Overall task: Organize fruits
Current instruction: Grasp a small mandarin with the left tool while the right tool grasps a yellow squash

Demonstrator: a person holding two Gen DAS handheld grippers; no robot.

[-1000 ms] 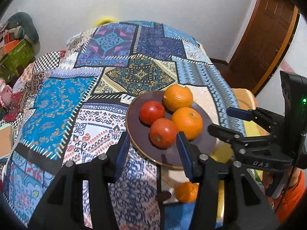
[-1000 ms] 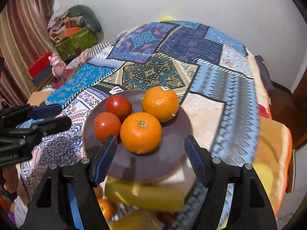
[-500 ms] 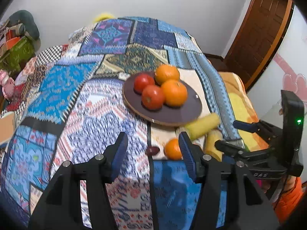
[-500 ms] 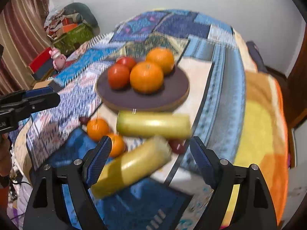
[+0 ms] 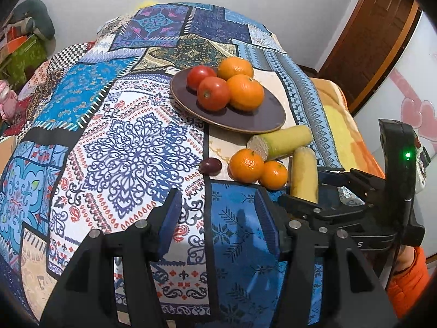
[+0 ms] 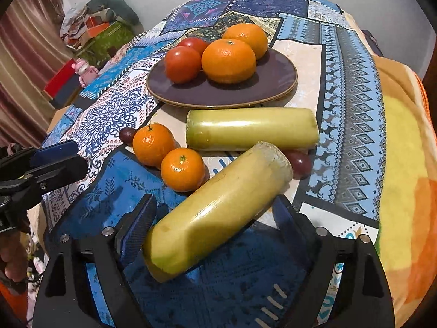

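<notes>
The near yellow-green stalk piece (image 6: 218, 210) lies on the patterned cloth (image 6: 114, 109) between the right gripper's (image 6: 215, 216) spread fingers, slanting from 7 o'clock up to 1 o'clock in the right wrist view. Neither pad clearly touches it, so the jaws stand apart and nothing is clamped. Its far cut end sits just beside a dark grape (image 6: 300, 161), and a small orange (image 6: 183, 169) rests against its flank at 10 o'clock. A second small orange (image 6: 153, 145) and another dark grape (image 6: 127, 135) lie beyond that, and a second stalk piece (image 6: 252, 128) lies crosswise at 12 o'clock, just short of the brown plate (image 6: 284, 73) holding two tomatoes and two oranges.

The likely trouble: the stalk is smooth, round and set at an angle to the fingers, so closing on it may make it twist or squirt forward, knocking the grape or the touching orange into a roll toward the table edge.

The right gripper is low, pitched down over the near edge. The left gripper (image 5: 218, 218) hovers at 9 o'clock of the pile, fingers wide apart and empty, pointing across the cloth toward the plate.
</notes>
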